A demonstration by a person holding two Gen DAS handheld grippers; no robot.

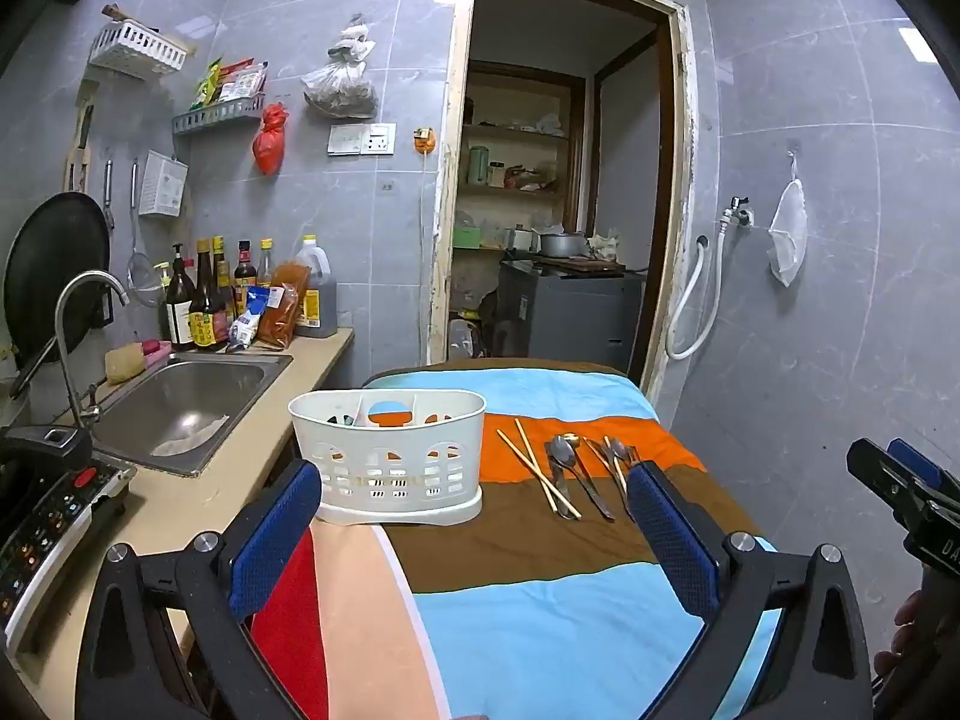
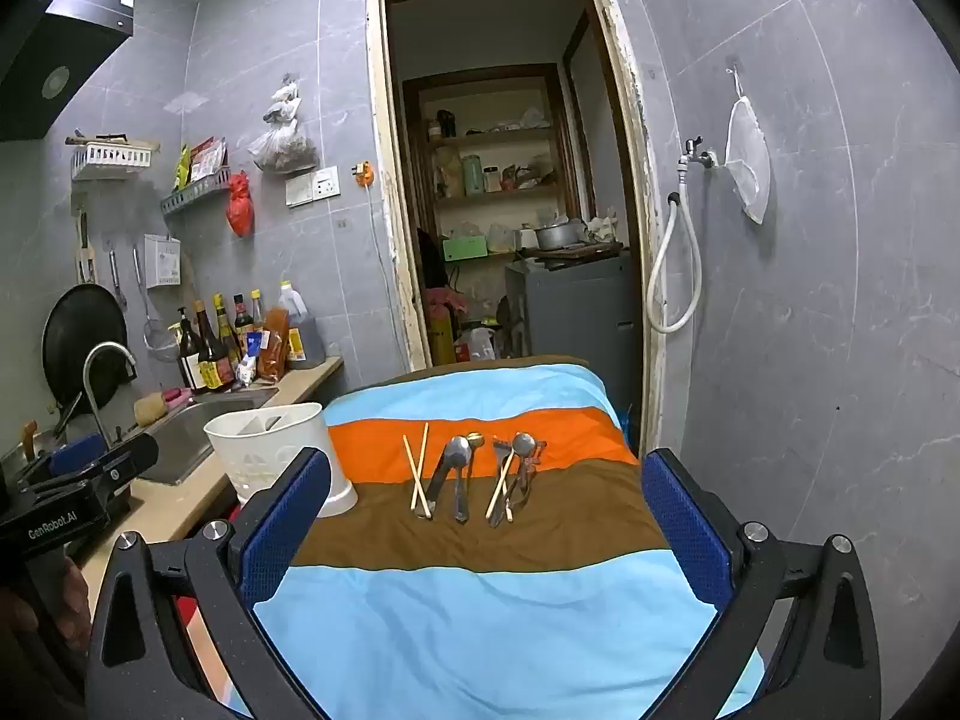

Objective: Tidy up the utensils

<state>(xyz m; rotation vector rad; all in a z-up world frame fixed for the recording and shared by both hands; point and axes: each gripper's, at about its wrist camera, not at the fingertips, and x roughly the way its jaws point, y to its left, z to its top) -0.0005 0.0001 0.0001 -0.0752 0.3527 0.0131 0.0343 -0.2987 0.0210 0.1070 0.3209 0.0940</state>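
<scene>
A white plastic utensil caddy [image 1: 393,456] with dividers stands on a table under a striped cloth [image 1: 540,600]. It also shows in the right wrist view [image 2: 282,456] at the table's left. To its right lie a pair of chopsticks [image 1: 537,471], a spoon [image 1: 567,462] and further spoons, forks and chopsticks in a row [image 2: 480,474]. My left gripper [image 1: 474,492] is open and empty, short of the caddy. My right gripper [image 2: 486,480] is open and empty, short of the utensils.
A counter with a steel sink [image 1: 186,408], faucet [image 1: 78,324] and sauce bottles [image 1: 240,294] runs along the left. An induction cooker [image 1: 48,516] sits near left. A doorway [image 2: 510,210] opens behind the table. A tiled wall with a hose [image 2: 678,264] is right.
</scene>
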